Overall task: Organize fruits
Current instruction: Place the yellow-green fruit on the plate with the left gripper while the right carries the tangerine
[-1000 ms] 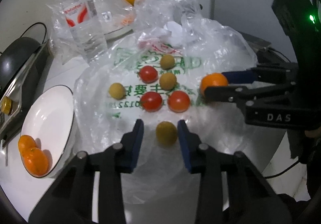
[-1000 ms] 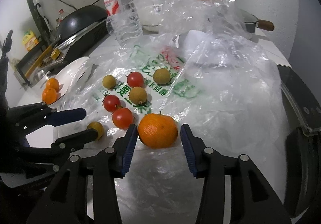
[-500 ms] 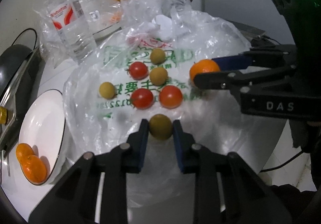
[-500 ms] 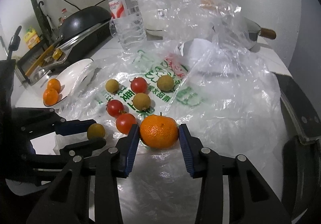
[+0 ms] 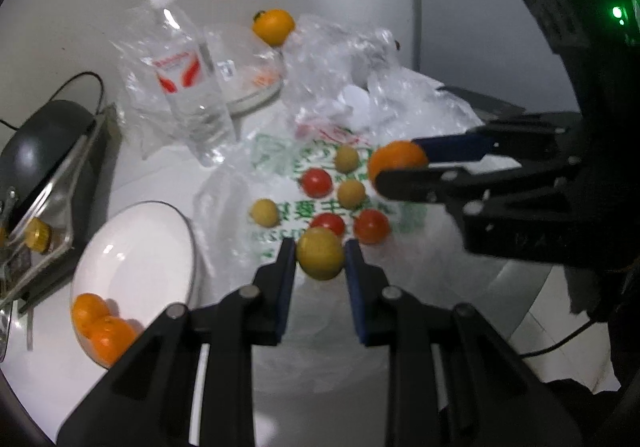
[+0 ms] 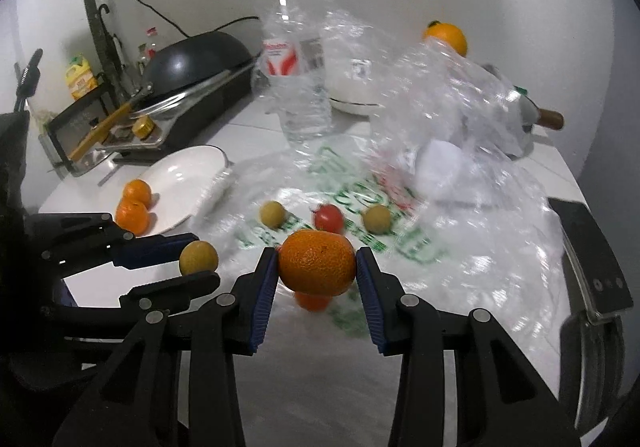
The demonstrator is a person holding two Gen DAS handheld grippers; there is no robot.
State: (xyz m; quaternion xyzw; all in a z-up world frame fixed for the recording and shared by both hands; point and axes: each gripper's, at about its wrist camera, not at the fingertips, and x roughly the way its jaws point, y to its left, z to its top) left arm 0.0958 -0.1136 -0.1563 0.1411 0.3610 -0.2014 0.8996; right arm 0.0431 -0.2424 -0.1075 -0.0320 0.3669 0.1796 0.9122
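Left gripper point(image 5: 320, 261) clamping yellow fruit point(image 5: 320, 259), right gripper point(image 6: 317, 267) clamping orange point(image 6: 317, 262), tomatoes point(image 5: 371, 226) beneath

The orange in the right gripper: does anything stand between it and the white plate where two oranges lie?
The left gripper, shut on a yellow-green fruit, stands between the orange and the white plate. The right gripper would likely pass above or behind it.
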